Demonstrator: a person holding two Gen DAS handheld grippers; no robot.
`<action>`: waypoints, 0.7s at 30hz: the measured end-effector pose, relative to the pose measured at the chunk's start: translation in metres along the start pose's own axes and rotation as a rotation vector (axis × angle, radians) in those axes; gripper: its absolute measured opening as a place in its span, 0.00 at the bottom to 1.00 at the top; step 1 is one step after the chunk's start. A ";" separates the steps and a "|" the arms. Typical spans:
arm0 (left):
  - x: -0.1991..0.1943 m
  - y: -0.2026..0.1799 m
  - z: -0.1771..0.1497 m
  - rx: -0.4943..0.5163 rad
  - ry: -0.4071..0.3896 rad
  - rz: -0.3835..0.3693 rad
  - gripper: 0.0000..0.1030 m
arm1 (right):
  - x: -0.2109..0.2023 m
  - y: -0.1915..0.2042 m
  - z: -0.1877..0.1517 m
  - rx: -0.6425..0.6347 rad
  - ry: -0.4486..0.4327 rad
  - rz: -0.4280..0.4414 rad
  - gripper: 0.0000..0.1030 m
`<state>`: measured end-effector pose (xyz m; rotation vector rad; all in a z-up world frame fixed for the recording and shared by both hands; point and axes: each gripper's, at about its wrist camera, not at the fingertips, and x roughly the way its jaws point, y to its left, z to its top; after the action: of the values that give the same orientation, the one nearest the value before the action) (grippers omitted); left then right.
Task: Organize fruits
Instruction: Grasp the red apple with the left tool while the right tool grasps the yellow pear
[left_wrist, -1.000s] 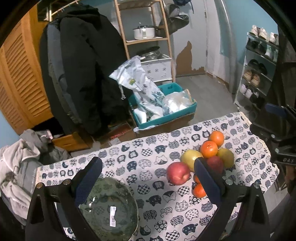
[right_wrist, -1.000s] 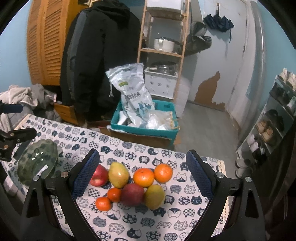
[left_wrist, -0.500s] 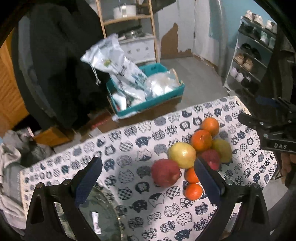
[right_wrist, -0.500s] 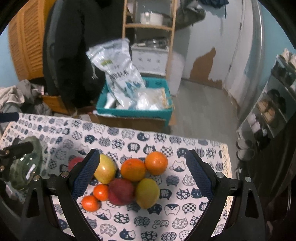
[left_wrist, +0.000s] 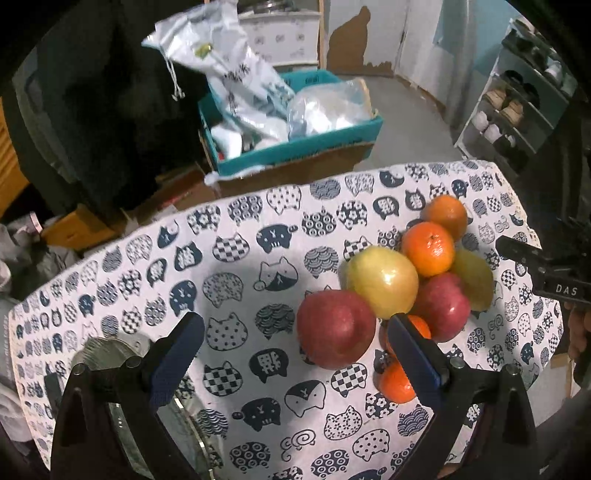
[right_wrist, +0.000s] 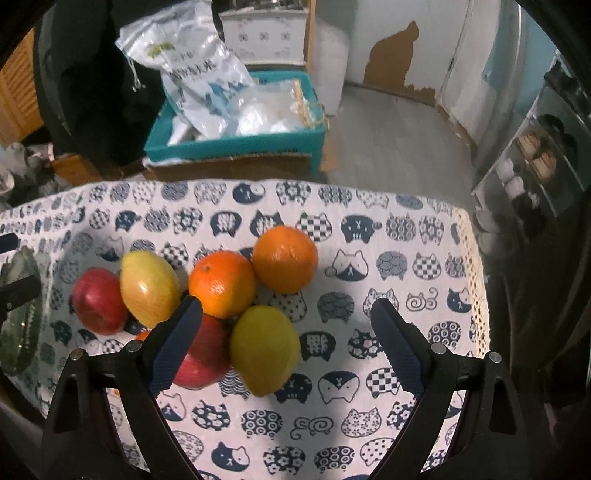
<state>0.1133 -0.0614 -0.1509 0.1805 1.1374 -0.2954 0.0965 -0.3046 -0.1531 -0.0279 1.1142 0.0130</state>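
Both the left gripper (left_wrist: 295, 347) and right gripper (right_wrist: 286, 330) hover spread wide and empty in the approach step; next, the left should close on the red apple (left_wrist: 335, 334) at its 1 o'clock

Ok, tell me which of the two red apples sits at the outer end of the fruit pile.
The red apple beside the yellow-green apple, towards the glass bowl. The other red apple is wedged among the oranges.
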 end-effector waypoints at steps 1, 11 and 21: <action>0.005 0.000 -0.001 -0.003 0.010 -0.006 0.98 | 0.004 0.000 -0.001 0.001 0.009 -0.004 0.90; 0.039 -0.005 -0.004 -0.023 0.091 -0.025 0.98 | 0.043 -0.013 -0.015 0.045 0.113 0.002 0.88; 0.057 -0.018 -0.008 0.014 0.129 -0.028 0.98 | 0.061 -0.016 -0.022 0.081 0.172 0.067 0.85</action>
<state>0.1231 -0.0841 -0.2063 0.1988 1.2669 -0.3199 0.1036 -0.3215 -0.2174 0.0817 1.2866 0.0254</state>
